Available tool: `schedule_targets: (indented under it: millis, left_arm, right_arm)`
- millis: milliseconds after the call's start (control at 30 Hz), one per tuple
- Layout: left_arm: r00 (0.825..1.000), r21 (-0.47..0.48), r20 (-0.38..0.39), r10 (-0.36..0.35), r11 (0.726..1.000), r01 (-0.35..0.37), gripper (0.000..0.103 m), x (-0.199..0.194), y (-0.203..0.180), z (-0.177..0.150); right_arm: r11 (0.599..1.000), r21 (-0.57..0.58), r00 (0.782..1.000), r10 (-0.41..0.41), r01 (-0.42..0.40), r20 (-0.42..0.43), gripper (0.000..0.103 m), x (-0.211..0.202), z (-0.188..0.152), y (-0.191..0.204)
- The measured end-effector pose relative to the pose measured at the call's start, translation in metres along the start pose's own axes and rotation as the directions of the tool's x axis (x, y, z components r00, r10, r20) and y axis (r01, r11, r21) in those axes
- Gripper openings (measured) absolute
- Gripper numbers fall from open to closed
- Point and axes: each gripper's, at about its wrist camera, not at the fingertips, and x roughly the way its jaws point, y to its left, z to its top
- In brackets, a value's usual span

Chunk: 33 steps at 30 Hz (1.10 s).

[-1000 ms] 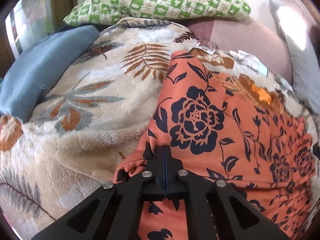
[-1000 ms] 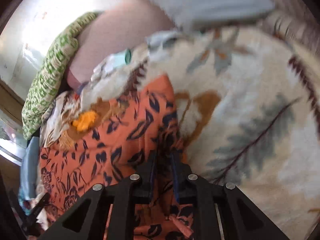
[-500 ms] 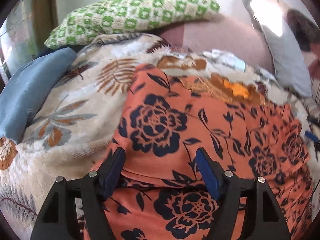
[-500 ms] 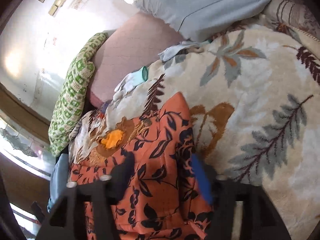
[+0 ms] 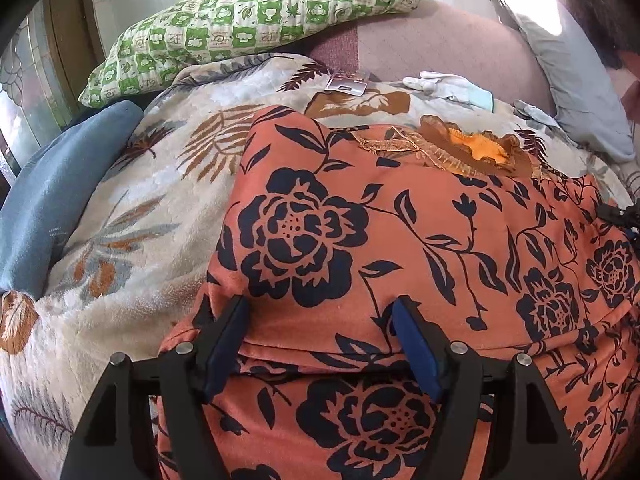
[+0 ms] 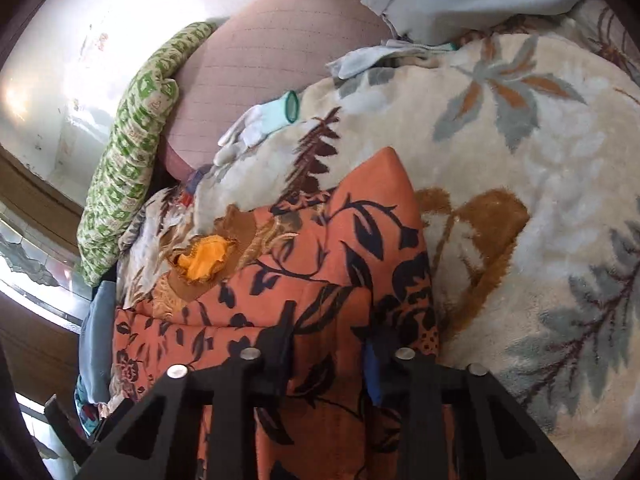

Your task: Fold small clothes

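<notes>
Release of the orange floral garment (image 5: pixel 400 232) had just occurred at the left gripper (image 5: pixel 320 344): its fingers, clamped on the cloth a second earlier, stood wide apart, straddling the folded edge without pressing it. The garment lay folded over itself on the leaf-print blanket (image 5: pixel 152 216), so one fold appeared laid. The right gripper (image 6: pixel 328 348) had opened, then been closing again; its fingers stood part-closed with cloth between them, grip uncertain.

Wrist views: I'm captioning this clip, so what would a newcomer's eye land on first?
The orange cloth garment with bold navy flowers, folded across the cream leaf-print fleece blanket, fills the middle. The green-checked pillow stands out at the back edge. A pale knitted glove lies beyond the garment.
</notes>
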Motion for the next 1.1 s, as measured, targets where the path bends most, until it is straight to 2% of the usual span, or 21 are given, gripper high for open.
schedule_targets:
  millis: [67,133,167,200,233,267,300,333,400,433,467,500,533,600,633,667,733,833,867,967,1100]
  left_arm:
    - [1.000,0.000,-0.001,0.001,1.000,-0.001,0.075,0.000,-0.001,0.000]
    - [1.000,-0.001,-0.001,0.001,1.000,-0.001,0.075,0.000,0.000,0.000]
    - [1.000,-0.001,-0.001,-0.001,1.000,0.001,0.075,0.000,-0.001,0.000]
    - [1.000,0.000,0.000,-0.004,1.000,0.004,0.075,0.000,-0.001,0.000]
    - [1.000,0.001,0.001,-0.002,1.000,0.002,0.075,0.000,-0.001,0.000]
    - [1.000,0.006,-0.001,0.002,1.000,-0.002,0.075,0.000,-0.001,0.000]
    - [1.000,0.012,-0.003,0.005,1.000,-0.005,0.075,0.001,-0.001,0.000]
    - [1.000,0.017,-0.003,0.007,1.000,-0.007,0.075,0.001,-0.002,0.000]
    - [1.000,0.021,-0.003,0.007,1.000,-0.007,0.075,0.001,-0.002,0.000]
    - [1.000,0.020,-0.003,0.006,1.000,-0.006,0.075,0.001,-0.002,0.000]
    - [1.000,0.018,-0.004,0.006,1.000,-0.006,0.075,0.001,-0.001,0.000]
    - [1.000,0.017,-0.004,0.009,1.000,-0.009,0.075,0.001,-0.002,0.000]
    - [1.000,0.016,-0.005,0.010,1.000,-0.009,0.075,0.001,-0.002,0.000]
    - [1.000,0.016,-0.004,0.014,1.000,-0.014,0.075,0.000,-0.002,0.000]
    - [1.000,0.015,-0.002,0.015,1.000,-0.015,0.075,0.000,-0.002,0.000]
    - [1.000,0.013,0.000,0.015,1.000,-0.015,0.075,-0.001,-0.002,0.000]
    - [1.000,0.000,0.005,0.007,1.000,-0.007,0.075,-0.004,0.000,0.000]
    - [1.000,-0.024,0.023,-0.004,1.000,0.005,0.075,-0.008,0.005,0.001]
    - [1.000,-0.022,0.027,-0.002,1.000,0.003,0.075,-0.009,0.005,0.001]
    - [1.000,0.016,-0.002,0.028,0.999,-0.028,0.075,-0.002,0.001,-0.001]
    - [1.000,-0.006,0.018,0.020,1.000,-0.019,0.075,-0.007,0.004,0.001]
  right_arm:
    - [0.999,-0.039,0.999,-0.008,0.009,0.038,0.020,-0.014,0.001,0.013]
    - [0.994,-0.109,0.993,-0.012,0.024,0.114,0.020,-0.037,0.003,0.031]
    - [0.986,-0.157,0.986,-0.035,0.061,0.160,0.020,-0.049,0.003,0.042]
    - [0.970,-0.201,0.975,-0.093,0.134,0.202,0.020,-0.055,0.003,0.050]
    - [0.934,-0.254,0.950,-0.186,0.250,0.251,0.020,-0.057,0.002,0.058]
    - [0.910,-0.287,0.940,-0.230,0.299,0.251,0.024,-0.051,0.002,0.060]
    - [0.906,-0.293,0.945,-0.251,0.305,0.208,0.025,-0.041,0.002,0.054]
    - [0.922,-0.261,0.957,-0.263,0.286,0.122,0.025,-0.027,0.003,0.041]
    - [0.962,-0.145,0.973,-0.232,0.231,0.010,0.025,-0.013,0.007,0.012]
    - [0.981,-0.069,0.983,-0.181,0.179,-0.017,0.025,-0.014,0.010,-0.002]
    - [0.991,0.002,0.991,-0.131,0.131,-0.001,0.026,-0.022,0.014,-0.012]
    - [0.990,0.041,0.990,-0.133,0.131,0.037,0.026,-0.033,0.017,-0.018]
    - [0.985,0.041,0.983,-0.169,0.167,0.072,0.026,-0.043,0.018,-0.018]
    - [0.964,0.001,0.952,-0.264,0.267,0.154,0.026,-0.062,0.018,-0.014]
    - [0.965,-0.012,0.951,-0.255,0.261,0.174,0.028,-0.069,0.016,-0.012]
    - [0.976,-0.022,0.963,-0.211,0.217,0.170,0.028,-0.073,0.013,-0.010]
    - [0.987,-0.075,0.981,-0.127,0.139,0.147,0.028,-0.074,0.005,0.006]
    - [0.973,-0.192,0.992,-0.122,0.128,0.043,0.028,-0.052,-0.014,0.034]
    - [0.969,-0.209,0.990,-0.141,0.135,-0.016,0.028,-0.038,-0.020,0.039]
    - [0.953,-0.236,0.960,-0.232,0.191,-0.160,0.027,0.001,-0.034,0.029]
    - [0.962,-0.217,0.976,-0.191,0.165,-0.106,0.027,-0.010,-0.024,0.030]
